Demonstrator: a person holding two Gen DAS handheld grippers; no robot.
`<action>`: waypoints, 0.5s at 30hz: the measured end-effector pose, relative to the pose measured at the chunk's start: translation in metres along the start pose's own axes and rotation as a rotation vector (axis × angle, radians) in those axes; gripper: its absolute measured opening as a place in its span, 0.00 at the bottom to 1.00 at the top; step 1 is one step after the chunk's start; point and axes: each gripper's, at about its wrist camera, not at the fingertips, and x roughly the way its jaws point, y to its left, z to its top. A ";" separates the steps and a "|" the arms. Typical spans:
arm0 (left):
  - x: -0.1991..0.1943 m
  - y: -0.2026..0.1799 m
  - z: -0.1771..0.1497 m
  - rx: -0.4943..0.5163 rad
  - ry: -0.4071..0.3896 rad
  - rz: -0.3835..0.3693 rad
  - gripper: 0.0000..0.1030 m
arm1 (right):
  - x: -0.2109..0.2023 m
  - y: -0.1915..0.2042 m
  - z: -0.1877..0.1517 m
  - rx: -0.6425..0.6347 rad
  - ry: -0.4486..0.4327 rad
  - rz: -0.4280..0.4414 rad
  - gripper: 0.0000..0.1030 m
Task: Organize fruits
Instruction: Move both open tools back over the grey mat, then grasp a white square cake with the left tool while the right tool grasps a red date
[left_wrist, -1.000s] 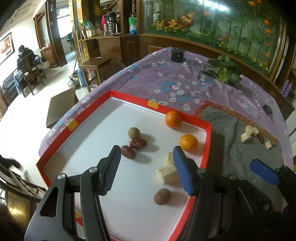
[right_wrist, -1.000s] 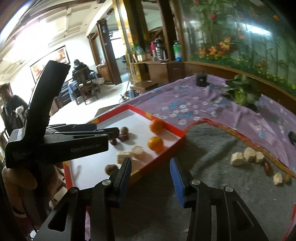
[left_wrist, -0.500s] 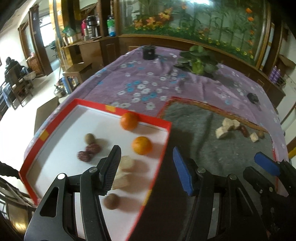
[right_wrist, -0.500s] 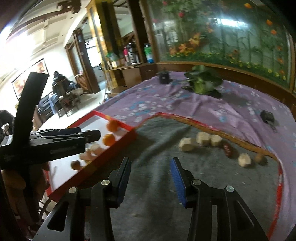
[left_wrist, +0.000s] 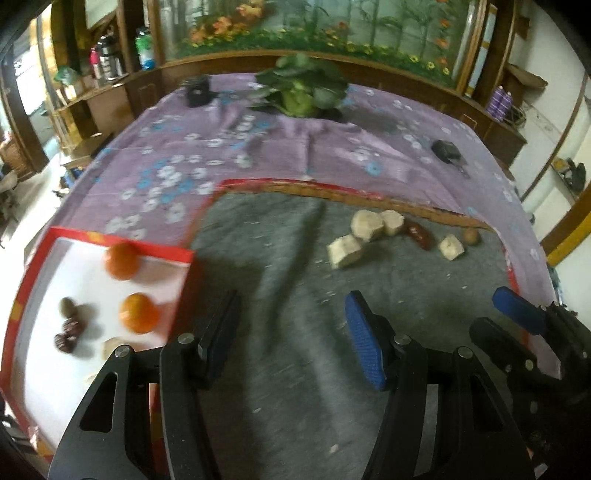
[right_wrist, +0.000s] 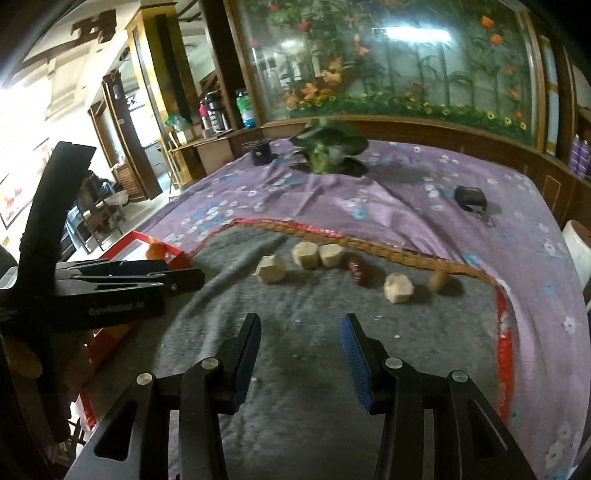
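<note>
Here, pale faceted chunks (right_wrist: 271, 269), glossy red date (right_wrist: 358, 270), grey mat (right_wrist: 314, 332).

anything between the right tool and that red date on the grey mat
Nothing visible. The right tool is open over bare grey mat, and the red date lies ahead with only the mat between. Pale chunks sit beside it, one to its right.

Flower-painted glass panel (right_wrist: 399, 66) fills the top; wooden cabinets (right_wrist: 207, 147) centre-left; bright doorway glare (right_wrist: 22, 99) far left.
</note>
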 end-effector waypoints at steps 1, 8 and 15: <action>0.004 -0.004 0.003 0.002 0.009 -0.013 0.57 | -0.001 -0.002 0.001 -0.001 0.000 -0.004 0.43; 0.033 -0.021 0.020 -0.035 0.050 -0.022 0.57 | -0.005 -0.023 0.003 0.005 -0.004 -0.032 0.43; 0.058 -0.020 0.038 -0.147 0.101 -0.040 0.57 | 0.001 -0.038 0.000 0.041 0.006 -0.018 0.44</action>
